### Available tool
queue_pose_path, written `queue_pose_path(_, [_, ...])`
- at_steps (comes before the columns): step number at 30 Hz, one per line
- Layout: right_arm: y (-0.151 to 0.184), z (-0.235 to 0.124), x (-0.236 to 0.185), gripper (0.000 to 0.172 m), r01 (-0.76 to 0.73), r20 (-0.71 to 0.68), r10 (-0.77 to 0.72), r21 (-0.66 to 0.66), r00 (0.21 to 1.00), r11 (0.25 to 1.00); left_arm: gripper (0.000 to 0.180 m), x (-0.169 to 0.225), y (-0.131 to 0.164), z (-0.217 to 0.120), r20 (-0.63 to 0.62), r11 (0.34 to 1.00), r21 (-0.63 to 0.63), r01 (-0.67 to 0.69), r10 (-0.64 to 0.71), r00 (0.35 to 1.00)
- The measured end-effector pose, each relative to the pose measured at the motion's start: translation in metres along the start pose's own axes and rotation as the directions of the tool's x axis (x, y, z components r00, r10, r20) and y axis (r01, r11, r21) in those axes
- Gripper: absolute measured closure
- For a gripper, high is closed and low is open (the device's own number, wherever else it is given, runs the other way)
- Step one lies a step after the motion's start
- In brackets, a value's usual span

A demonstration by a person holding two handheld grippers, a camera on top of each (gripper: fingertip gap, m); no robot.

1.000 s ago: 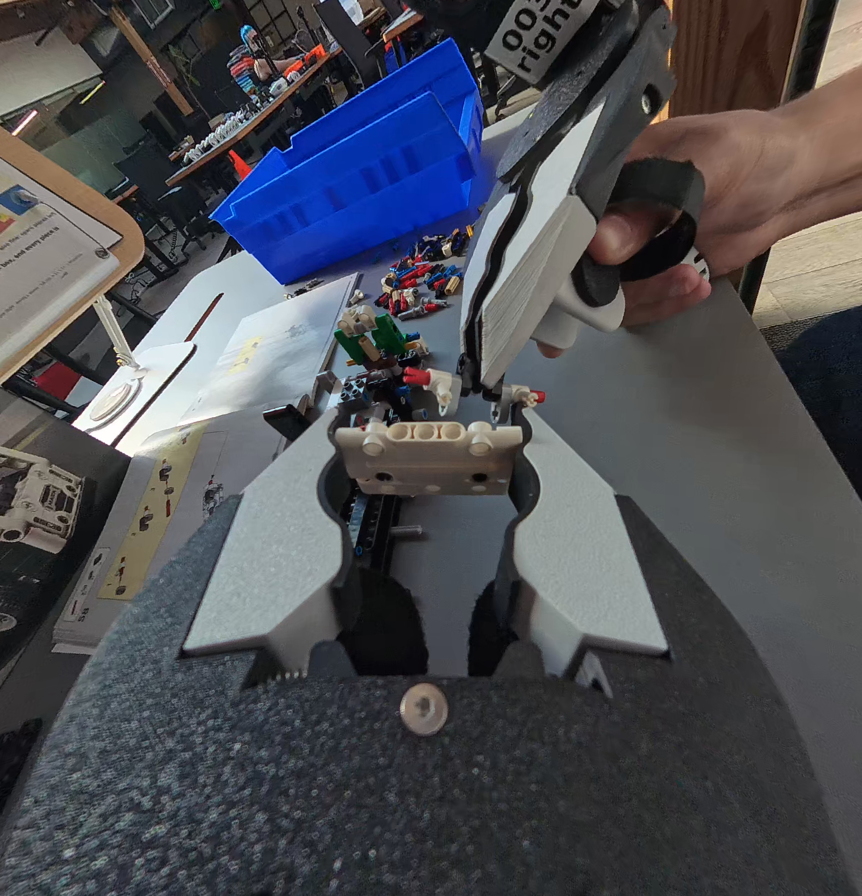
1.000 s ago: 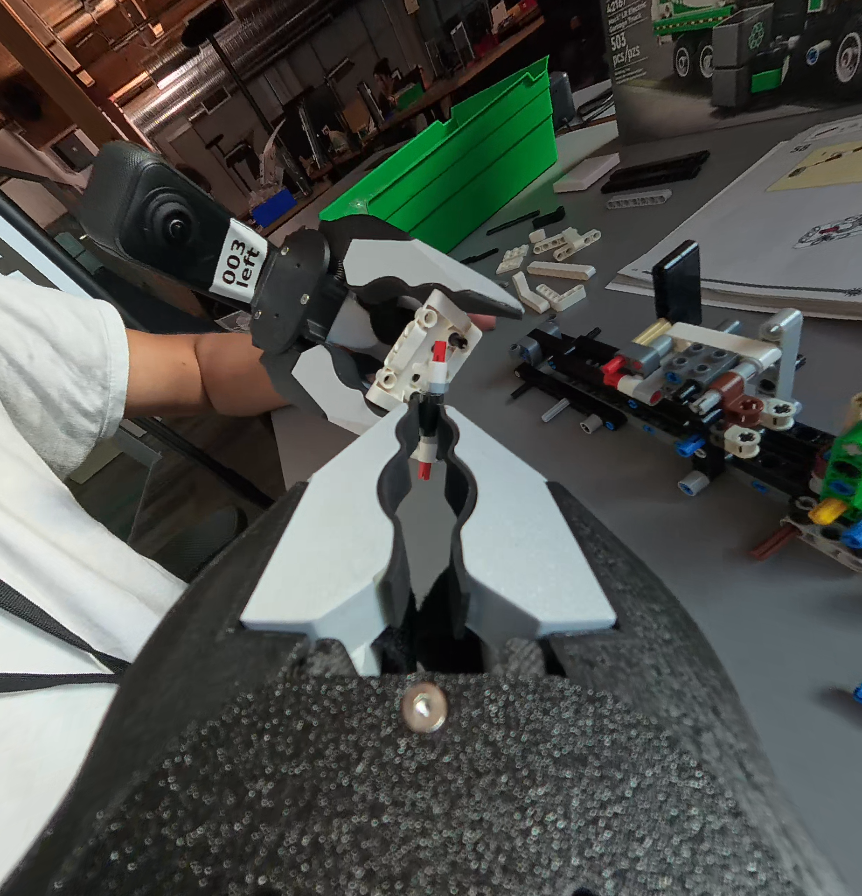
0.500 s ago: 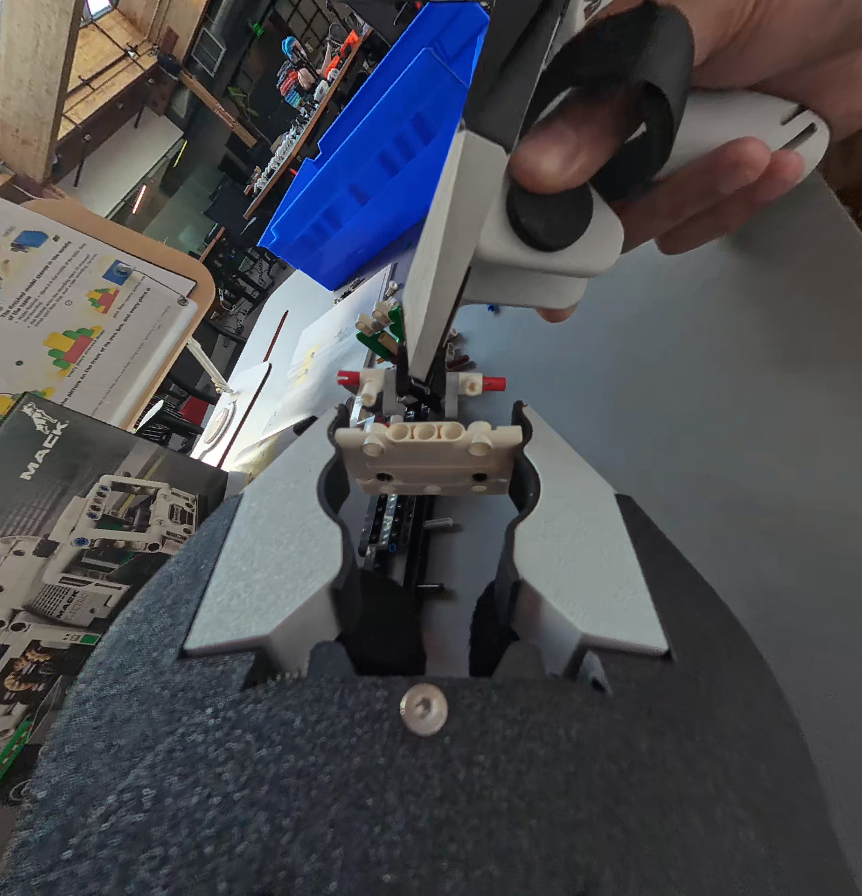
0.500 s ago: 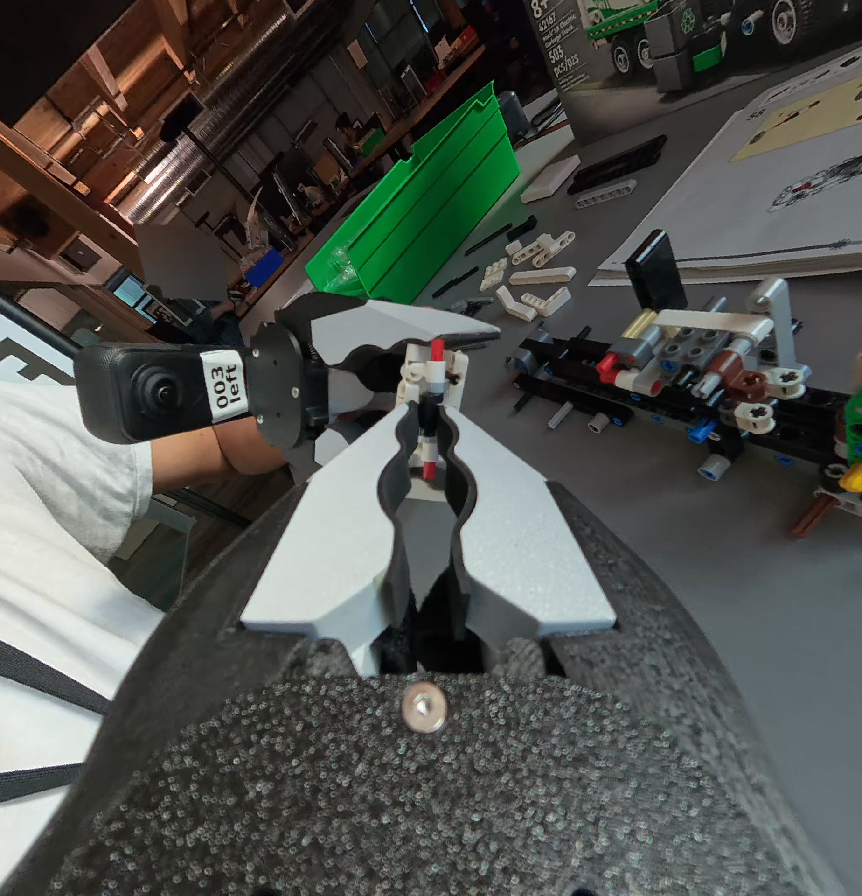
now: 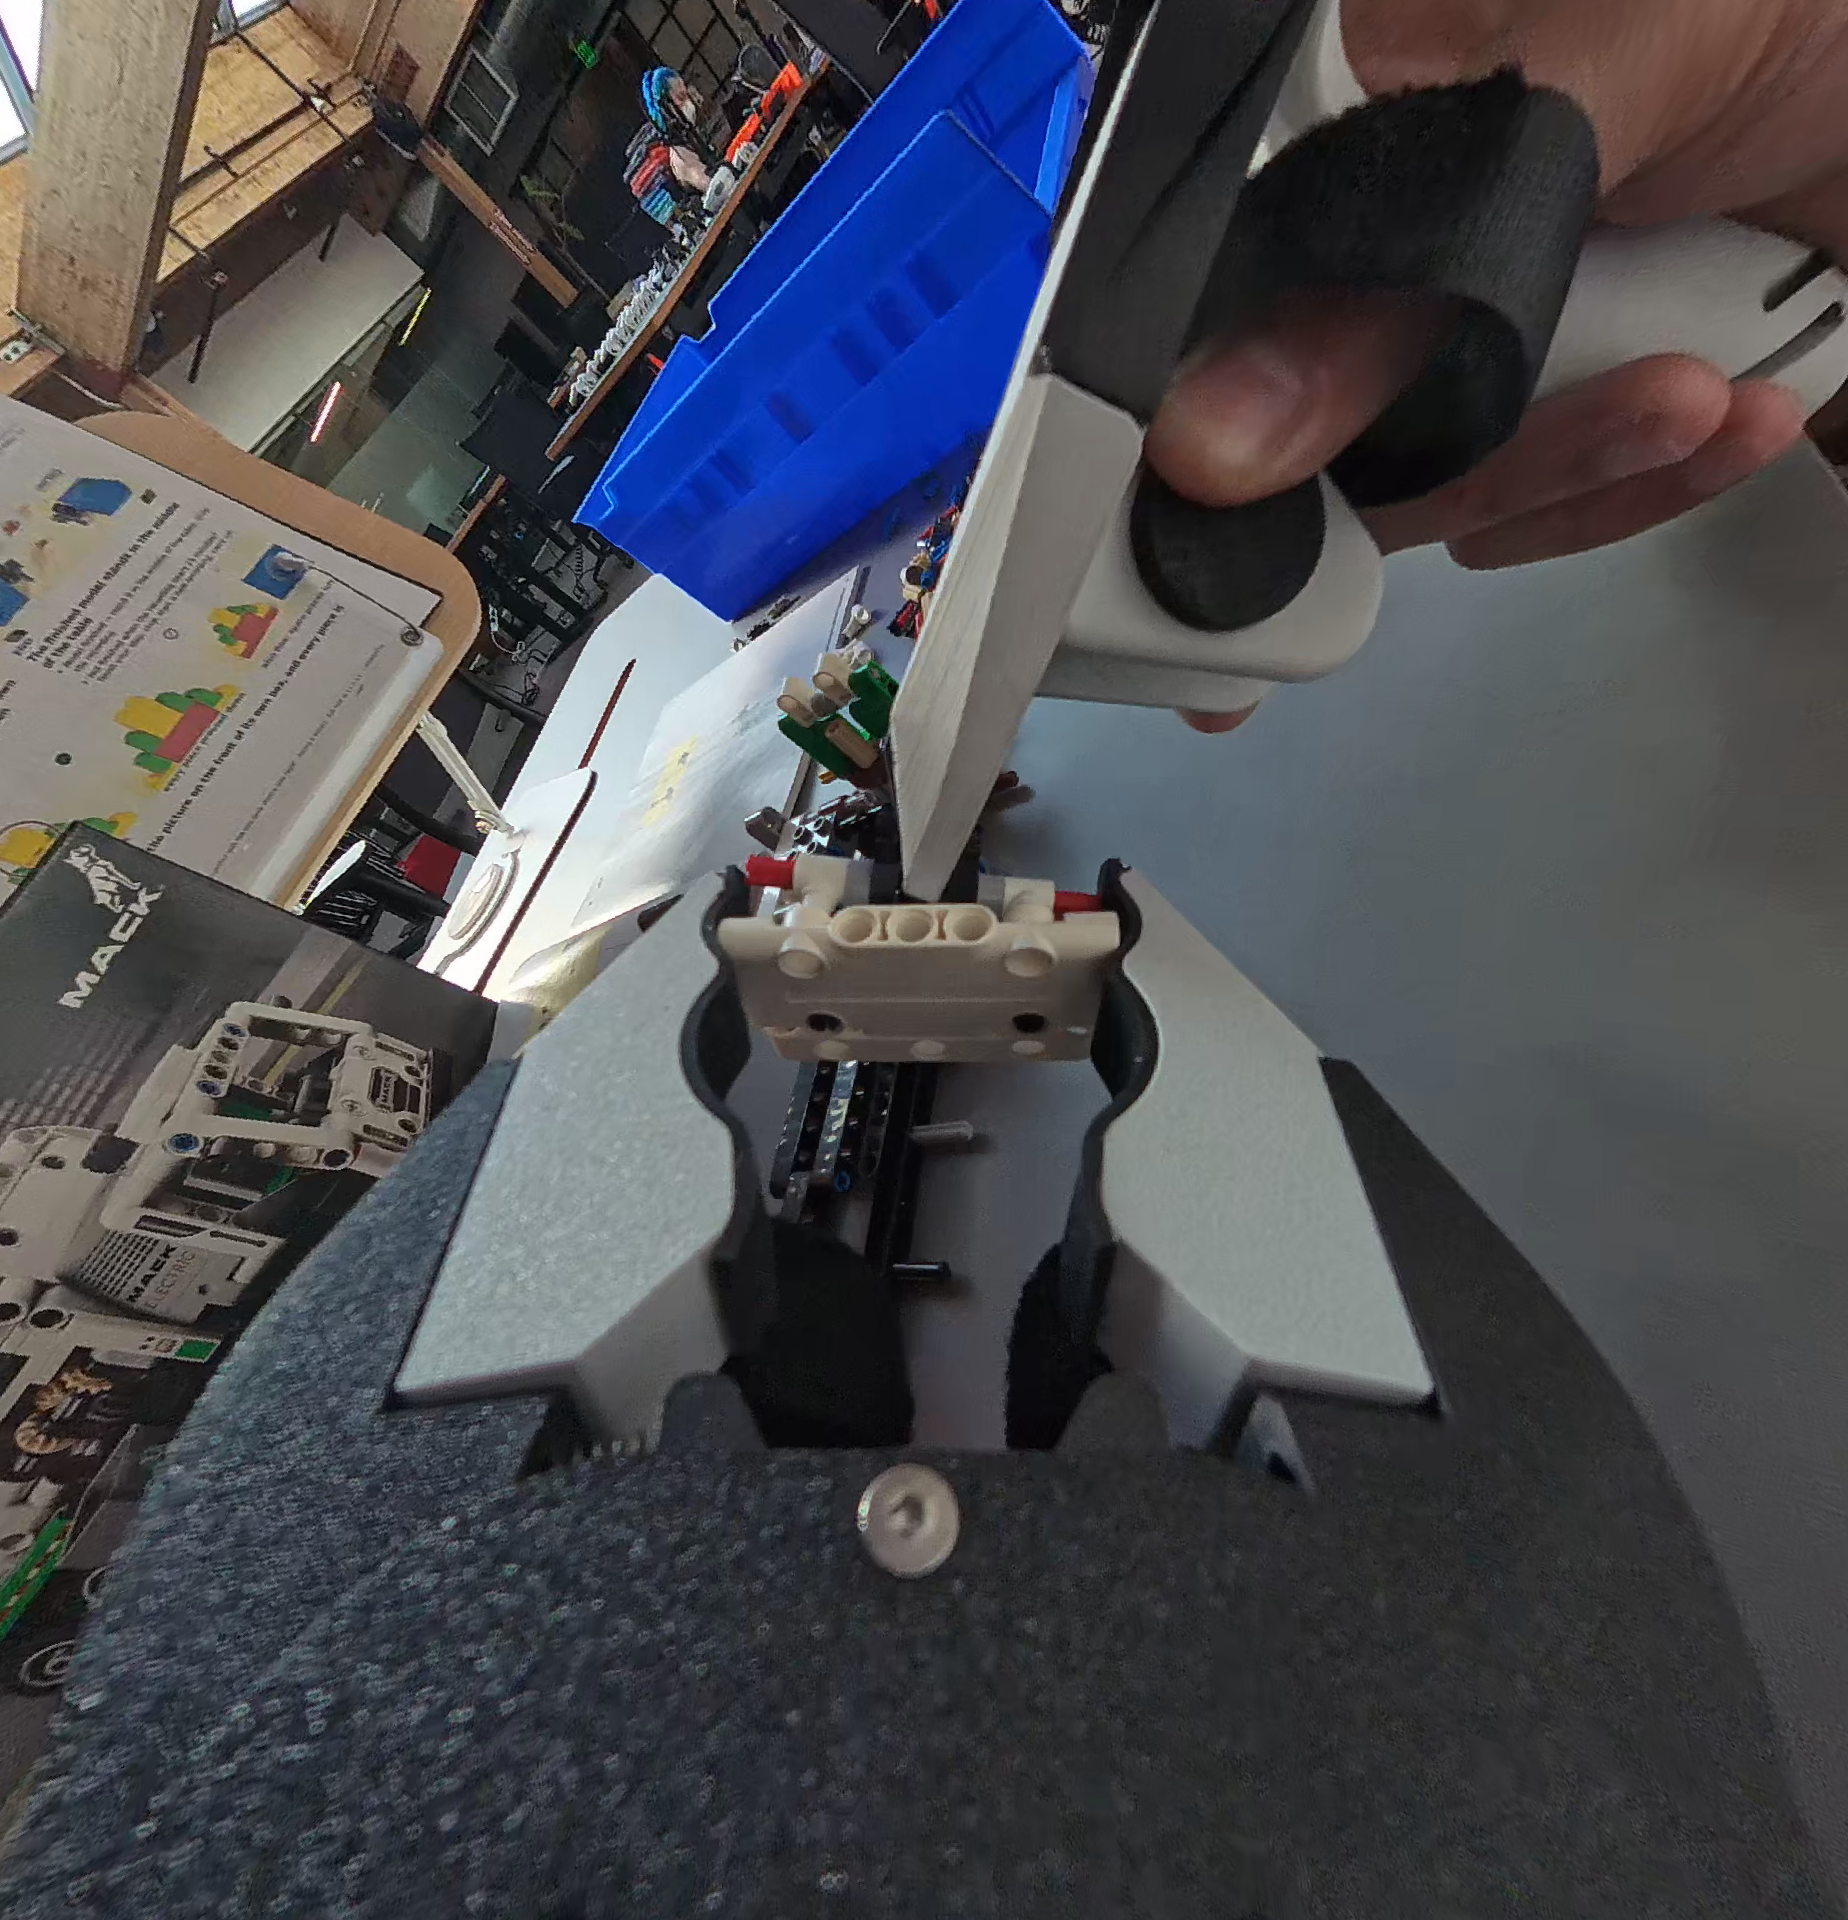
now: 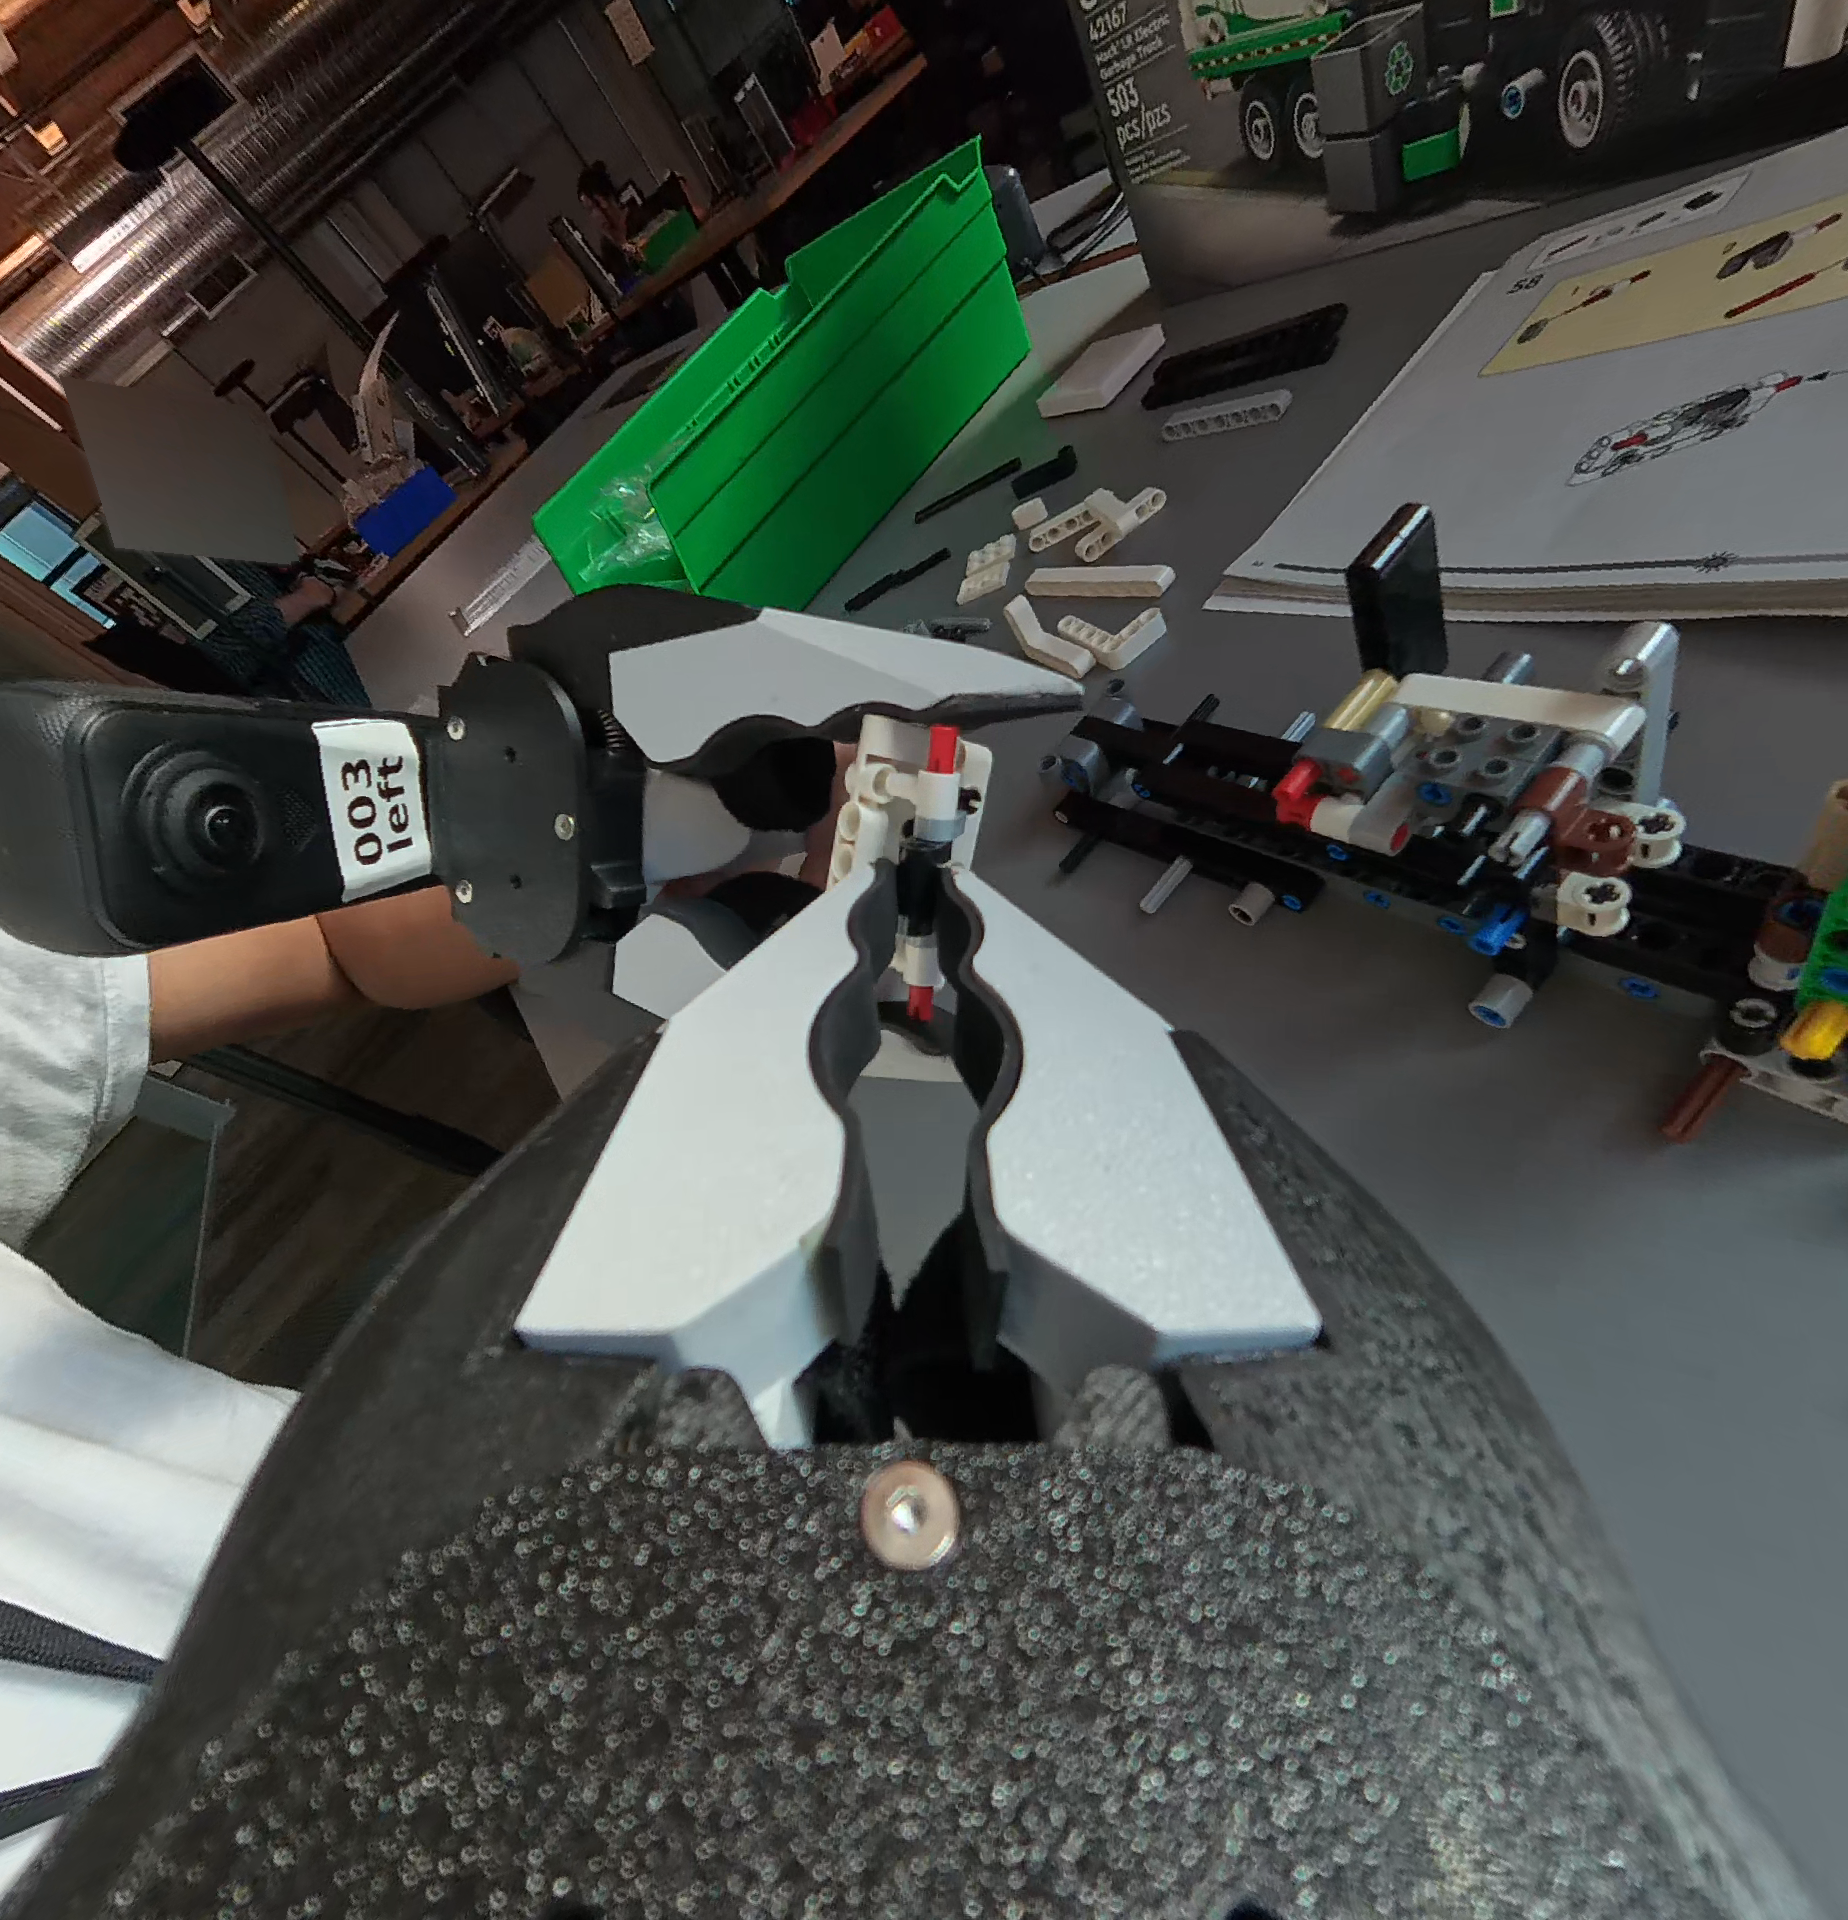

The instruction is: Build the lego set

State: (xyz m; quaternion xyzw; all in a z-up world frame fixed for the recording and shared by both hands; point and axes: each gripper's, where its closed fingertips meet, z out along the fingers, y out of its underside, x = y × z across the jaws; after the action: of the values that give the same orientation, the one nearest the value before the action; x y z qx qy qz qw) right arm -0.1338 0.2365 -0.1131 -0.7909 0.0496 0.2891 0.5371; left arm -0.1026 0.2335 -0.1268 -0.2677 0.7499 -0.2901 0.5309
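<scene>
Closer now, right gripper (image 6: 915, 883) pinches axle (image 6: 925, 904); left gripper (image 5: 915, 971) clamps white panel (image 5: 920, 997).

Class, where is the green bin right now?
In the right wrist view the green bin lies on the grey table, upper centre, beyond the left tongs and left of the loose white beams.

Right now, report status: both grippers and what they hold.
Left gripper clamps white panel piece. Right gripper pinches red-tipped axle assembly, set against the panel. Dark truck chassis on table, apart.
</scene>
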Motion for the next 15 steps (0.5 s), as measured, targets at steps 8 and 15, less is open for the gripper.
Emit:
queue_pose_path(8, [0.003,-0.001,0.0,0.166,0.089,-0.025,-0.09,-0.044,0.996,0.995,0.116,0.001,0.001,0.0,0.011,0.999,-0.005,-0.033,0.033,0.999])
queue_pose_path(15, [0.002,-0.007,-0.009,0.166,0.124,0.071,-0.121,-0.041,0.99,0.991,0.116,0.003,-0.009,-0.005,0.031,0.994,0.05,-0.097,0.096,0.995])
